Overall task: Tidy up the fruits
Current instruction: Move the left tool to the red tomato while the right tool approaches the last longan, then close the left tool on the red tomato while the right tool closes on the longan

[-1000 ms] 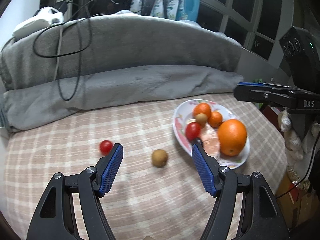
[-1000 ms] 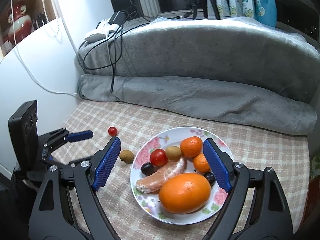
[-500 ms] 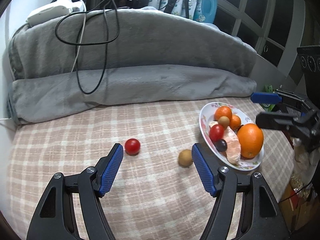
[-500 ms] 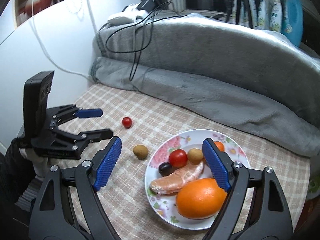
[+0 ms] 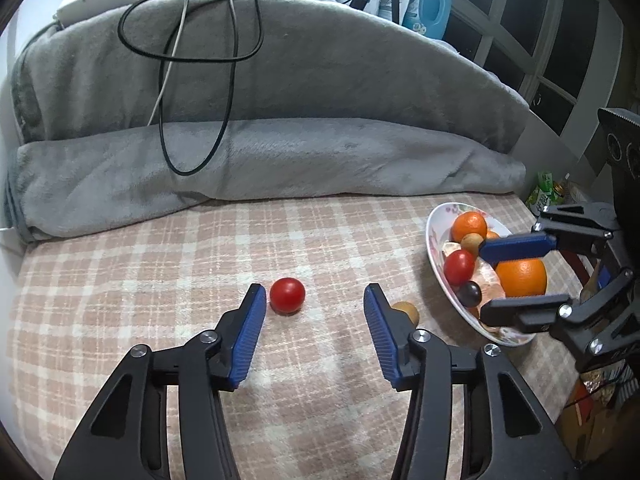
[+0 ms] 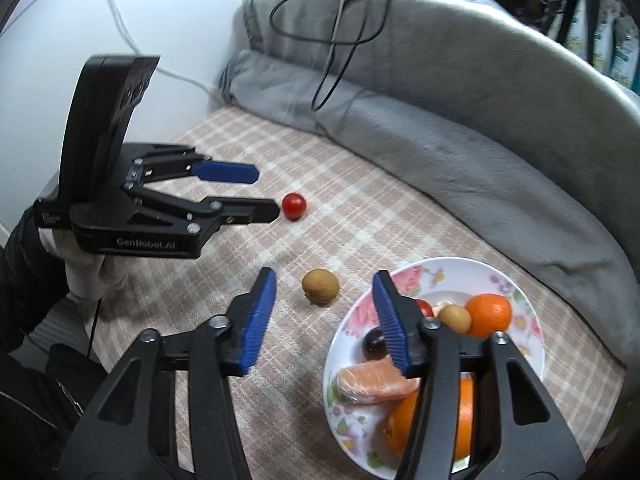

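While both grippers hang over the checked cloth [image 5: 160, 280], two fruits lie loose on it, outside the plate [image 6: 516, 280]. A red cherry tomato [image 5: 287, 295] sits toward the left and farther off, and a small brown kiwi-like fruit [image 6: 320, 286] lies nearer, just left of the plate's rim without touching it.

Left gripper [image 5: 315, 300]: its jaws are closing with a clear gap between the blue pads. The tomato lies just ahead of the left finger's tip, toward the gap's left side; nothing is clamped. In the right wrist view the dark finger's tip looks to be at the tomato's near-left side, though contact cannot be told.

Right gripper [image 6: 324, 292]: its jaws are closing too, the pads apart, and the brown fruit lies on the cloth just beyond the fingertips, between their lines, not pinched.

On the flowered plate at the right rest a large orange [image 5: 520, 278], a smaller mandarin [image 6: 489, 315], a peeled citrus piece [image 6: 370, 382], a second red tomato [image 5: 459, 267], a dark grape [image 5: 469, 294] and another brown fruit [image 6: 455, 317].

A grey blanket [image 5: 320, 100] is piled along the far edge, with black cables [image 5: 192, 56] draped over it.
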Tool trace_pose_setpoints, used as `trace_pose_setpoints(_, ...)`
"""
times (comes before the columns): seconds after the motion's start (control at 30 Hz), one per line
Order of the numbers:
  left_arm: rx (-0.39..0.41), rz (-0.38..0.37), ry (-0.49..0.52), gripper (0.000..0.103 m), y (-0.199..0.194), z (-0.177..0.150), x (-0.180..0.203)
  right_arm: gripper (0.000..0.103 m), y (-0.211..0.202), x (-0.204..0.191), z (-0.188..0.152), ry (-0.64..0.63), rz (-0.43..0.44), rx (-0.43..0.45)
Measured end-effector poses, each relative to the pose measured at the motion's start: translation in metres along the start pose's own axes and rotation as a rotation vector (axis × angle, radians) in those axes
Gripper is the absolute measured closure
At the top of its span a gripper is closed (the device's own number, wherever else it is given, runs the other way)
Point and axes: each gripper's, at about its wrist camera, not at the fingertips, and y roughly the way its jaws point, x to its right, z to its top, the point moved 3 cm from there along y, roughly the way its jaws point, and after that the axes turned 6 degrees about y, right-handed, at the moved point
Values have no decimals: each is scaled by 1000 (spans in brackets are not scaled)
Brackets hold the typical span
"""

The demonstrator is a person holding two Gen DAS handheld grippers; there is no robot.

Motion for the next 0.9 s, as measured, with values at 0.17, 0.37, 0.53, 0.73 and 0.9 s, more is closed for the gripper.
trace_pose_setpoints(0.17,-12,-5,-9,59,6,0,-6,58,17,-8,1,-60,-18,-64)
trace_pose_setpoints(0.37,-24,-11,-14,63,13,-2,-10,62,37,-15,2,-120,-26,-124)
trace_pose_setpoints(0.53,-34,-17,-19,63,19,-3,-14,63,49,-19,2,-155,-42,-158)
trace_pose_setpoints(0.73,-43,-25,-27,65,25,-4,-17,65,59,-18,4,-175,-55,-193)
trace_pose_setpoints(0.9,-47,-31,-32,66,28,-6,-18,66,67,-14,4,-181,-63,-226)
